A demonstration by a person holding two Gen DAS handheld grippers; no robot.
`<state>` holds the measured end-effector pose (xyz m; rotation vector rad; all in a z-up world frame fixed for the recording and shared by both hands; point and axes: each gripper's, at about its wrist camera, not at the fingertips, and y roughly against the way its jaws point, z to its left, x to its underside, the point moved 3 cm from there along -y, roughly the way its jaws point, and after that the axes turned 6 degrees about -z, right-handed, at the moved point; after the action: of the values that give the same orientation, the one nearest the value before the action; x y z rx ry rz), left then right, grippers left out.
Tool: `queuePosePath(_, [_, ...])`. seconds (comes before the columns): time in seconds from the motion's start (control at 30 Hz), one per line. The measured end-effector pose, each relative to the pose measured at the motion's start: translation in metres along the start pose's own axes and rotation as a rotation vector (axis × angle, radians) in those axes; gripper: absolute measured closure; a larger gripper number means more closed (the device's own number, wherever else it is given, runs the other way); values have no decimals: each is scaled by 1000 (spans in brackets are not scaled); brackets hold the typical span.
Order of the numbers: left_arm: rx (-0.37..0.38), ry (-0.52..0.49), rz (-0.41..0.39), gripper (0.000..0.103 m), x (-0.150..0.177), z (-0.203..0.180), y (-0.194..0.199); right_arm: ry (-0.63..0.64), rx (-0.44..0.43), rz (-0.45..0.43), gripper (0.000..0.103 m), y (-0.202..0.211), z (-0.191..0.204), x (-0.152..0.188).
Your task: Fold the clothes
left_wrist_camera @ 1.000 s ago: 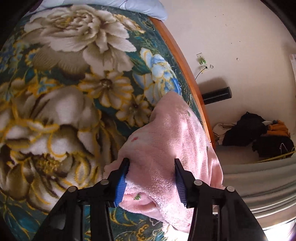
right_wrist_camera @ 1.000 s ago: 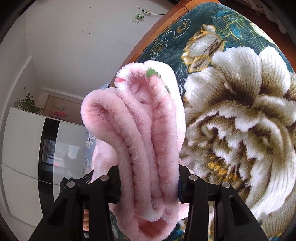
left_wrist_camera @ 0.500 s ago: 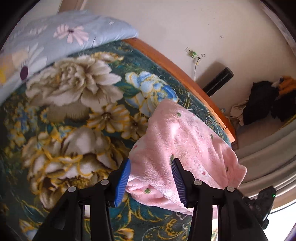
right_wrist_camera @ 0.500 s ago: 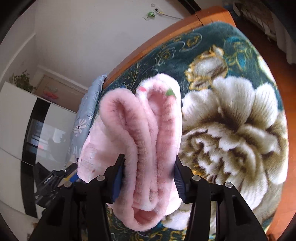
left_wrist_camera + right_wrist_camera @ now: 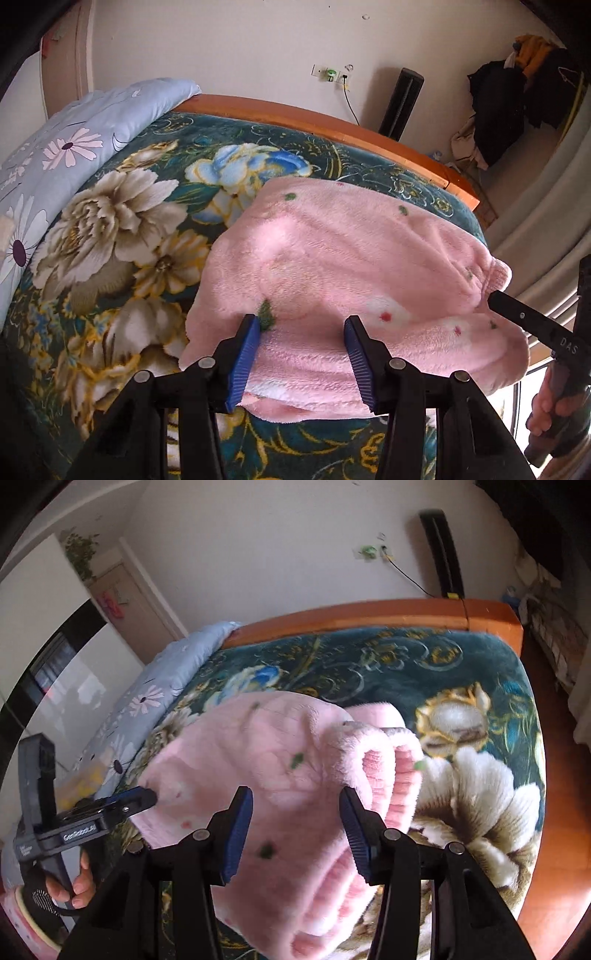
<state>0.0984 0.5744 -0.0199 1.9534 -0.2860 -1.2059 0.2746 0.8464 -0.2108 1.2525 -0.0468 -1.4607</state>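
A folded pink fleece garment (image 5: 343, 273), dotted with small green and red marks, is held over a bed covered by a dark teal floral blanket (image 5: 122, 229). In the left wrist view the left gripper (image 5: 301, 354) has its two blue-padded fingers set on either side of the garment's near edge, with several stacked layers of fleece filling the gap between them, so it is clamped on the cloth. The garment spreads away from it toward the wooden bed frame (image 5: 332, 125), and at its far right corner the tip of the right gripper (image 5: 517, 314) meets the cuffed edge. In the right wrist view the right gripper (image 5: 295, 823) likewise has a thick bundle of the pink fleece (image 5: 280, 775) packed between its blue pads, ribbed cuffs bulging out just to the right of it; it grips the fabric. The left gripper (image 5: 140, 799) shows at the left of that view, its tip pressed into the garment's other end. A light blue flowered quilt (image 5: 55, 147) lies at the head of the bed, beside the blanket. Dark clothes (image 5: 509, 103) are heaped by the wall past the bed's far corner.
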Motion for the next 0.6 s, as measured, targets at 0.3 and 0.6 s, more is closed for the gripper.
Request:
queuePosePath(0.3, [-26,7,-33,51,13,-7,14,6,4,-40,53,34,6,5])
queuePosePath(0.6, [-86,61,-97,37,88,1,41,163,159,-69,38,65,21,74])
